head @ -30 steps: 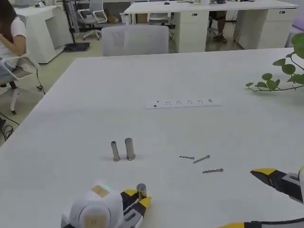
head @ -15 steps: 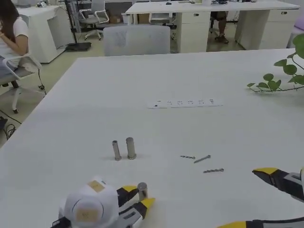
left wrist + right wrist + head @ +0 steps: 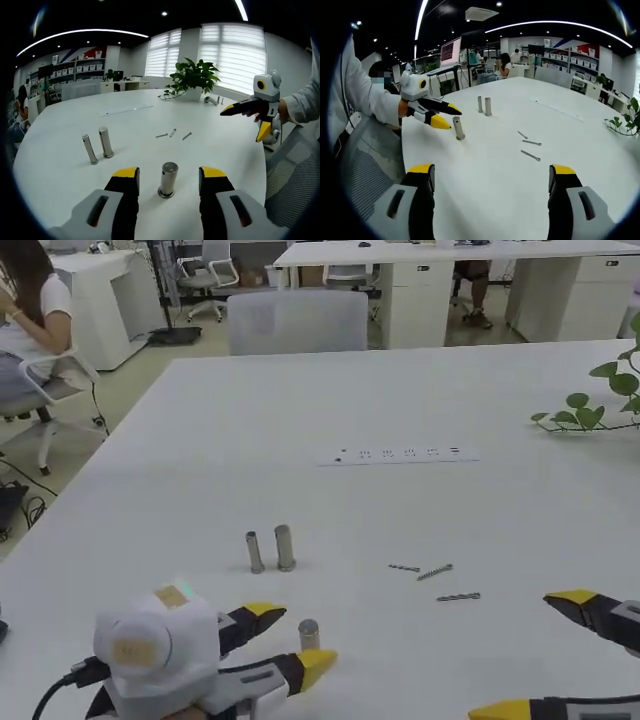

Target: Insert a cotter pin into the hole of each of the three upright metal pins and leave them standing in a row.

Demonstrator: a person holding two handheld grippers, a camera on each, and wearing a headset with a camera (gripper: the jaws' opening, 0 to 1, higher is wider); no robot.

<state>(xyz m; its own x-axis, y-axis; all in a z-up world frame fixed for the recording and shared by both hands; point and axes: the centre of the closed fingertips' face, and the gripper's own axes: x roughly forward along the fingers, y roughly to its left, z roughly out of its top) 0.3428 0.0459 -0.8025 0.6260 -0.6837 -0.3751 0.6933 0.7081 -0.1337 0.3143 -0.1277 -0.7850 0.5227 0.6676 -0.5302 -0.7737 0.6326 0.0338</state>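
1. The left gripper (image 3: 292, 638) is nearest, jaws apart, with the near pin (image 3: 169, 179) upright between them and seemingly touching neither.
2. The right gripper (image 3: 535, 653) is at the near right, jaws wide apart, empty.
3. Three cotter pins (image 3: 458, 596) lie flat on the surface (image 3: 400, 510), farther and left of the right gripper, the closer one, with long axes roughly left-right.
4. Two pins (image 3: 285, 548) stand side by side beyond the near pin.

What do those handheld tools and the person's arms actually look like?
The left gripper and the right gripper both have pale grey bodies and black fingers with yellow tips. A black cable runs from the back of the left one. The person wears white long sleeves.
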